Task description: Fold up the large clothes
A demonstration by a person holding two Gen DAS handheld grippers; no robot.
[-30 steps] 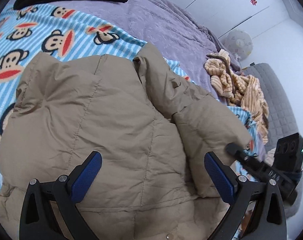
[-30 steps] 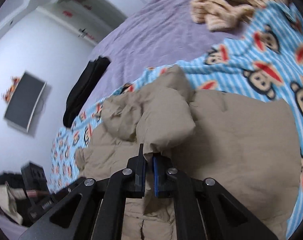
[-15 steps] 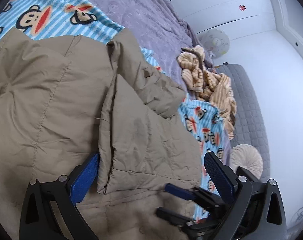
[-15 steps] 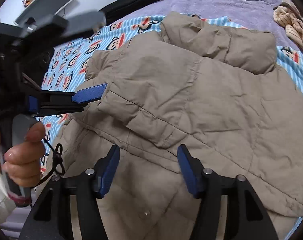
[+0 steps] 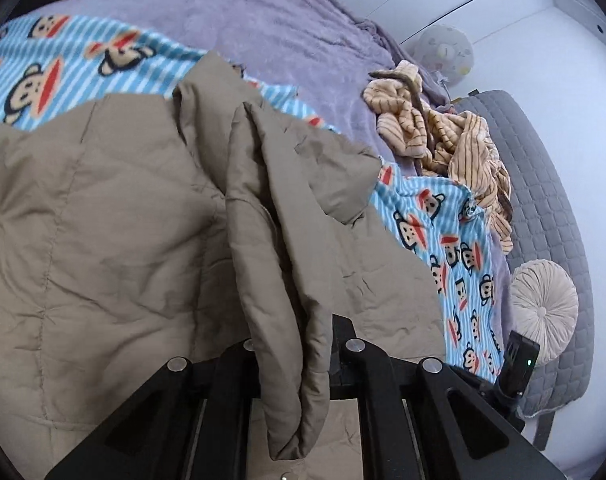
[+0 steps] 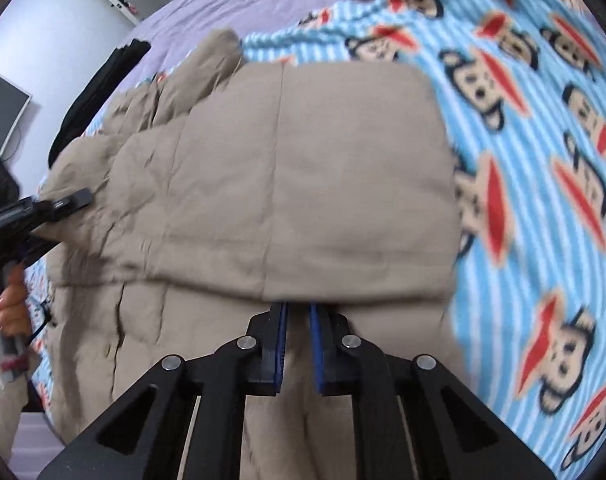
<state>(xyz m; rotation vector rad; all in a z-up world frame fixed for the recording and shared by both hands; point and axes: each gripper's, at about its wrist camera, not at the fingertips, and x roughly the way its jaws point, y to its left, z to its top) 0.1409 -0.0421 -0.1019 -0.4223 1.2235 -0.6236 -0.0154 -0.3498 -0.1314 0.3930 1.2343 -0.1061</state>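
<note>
In the left wrist view, the left claw (image 5: 293, 354) is clamped on a thick fold of the tan puffer jacket (image 5: 103, 220); the fold hangs over and between its black arms, hiding the pads. The rest of the jacket spreads leftward and ahead, lying on a blue striped monkey-print blanket (image 5: 455, 248) that covers part of the bed. Beyond the blanket is the lilac bedspread (image 5: 287, 36), and on it, to the right of the jacket, a crumpled tan striped garment (image 5: 443, 140). Further right a grey quilted bench seat (image 5: 543, 168) carries a round pleated cushion (image 5: 543, 308). A small black device with a green light (image 5: 521, 364) shows at the lower right, just beside the claw's frame.

In the right wrist view, the right claw (image 6: 299, 346) has its blue pads (image 6: 281, 344) drawn close together, their tips tucked under the near edge of a folded-over panel of the jacket (image 6: 303, 168). A narrow gap shows between the pads lower down, and whether cloth is actually pinched at the tips cannot be told. The folded panel lies flat on the jacket's lower layer, with the monkey blanket to the right. At the left edge the person's left hand (image 6: 9, 300) grips the handle of the other claw, whose black tip touches the jacket's bunched side. A black garment (image 6: 99, 92) lies on the lilac bedspread behind, and a dark monitor (image 6: 3, 112) hangs on the wall.
</note>
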